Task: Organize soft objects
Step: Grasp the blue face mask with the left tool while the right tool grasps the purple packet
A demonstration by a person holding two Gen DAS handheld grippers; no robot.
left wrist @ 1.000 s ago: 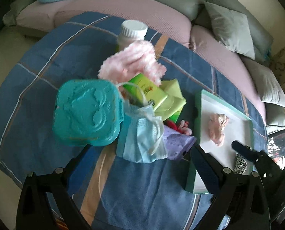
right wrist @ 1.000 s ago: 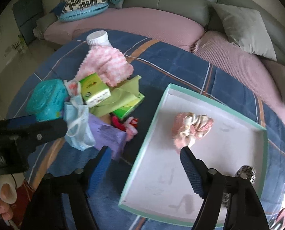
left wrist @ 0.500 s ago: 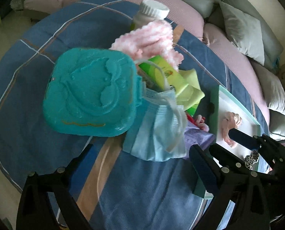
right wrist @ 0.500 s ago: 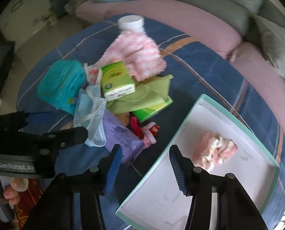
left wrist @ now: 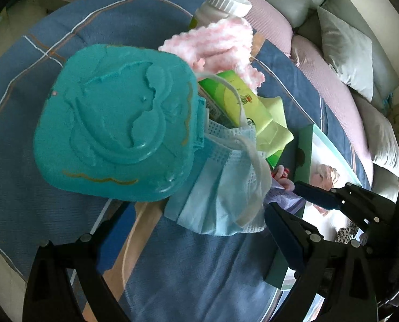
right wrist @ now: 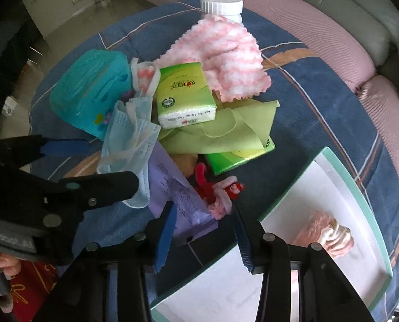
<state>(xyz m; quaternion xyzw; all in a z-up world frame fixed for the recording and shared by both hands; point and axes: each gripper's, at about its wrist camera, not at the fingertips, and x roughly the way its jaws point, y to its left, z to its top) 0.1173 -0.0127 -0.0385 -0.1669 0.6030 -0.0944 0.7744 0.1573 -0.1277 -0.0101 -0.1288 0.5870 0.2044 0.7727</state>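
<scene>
Teal box (left wrist: 119,139), blue face mask (left wrist: 223,187) beside it — pink cloth (left wrist: 218,45) behind

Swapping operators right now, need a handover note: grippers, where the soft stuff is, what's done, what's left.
Left gripper: open, nothing held, low over the blue face mask beside the teal box.
Right gripper: jaws have just been closing, pads not yet pressing; the pink-and-red fuzzy piece and the purple packet lie just ahead of it.
Done: a pink scrunchie lies in the white tray, a leopard-print one at its near end.
Left in the pile: mask, fuzzy piece, pink knit cloth, green cloth.
</scene>
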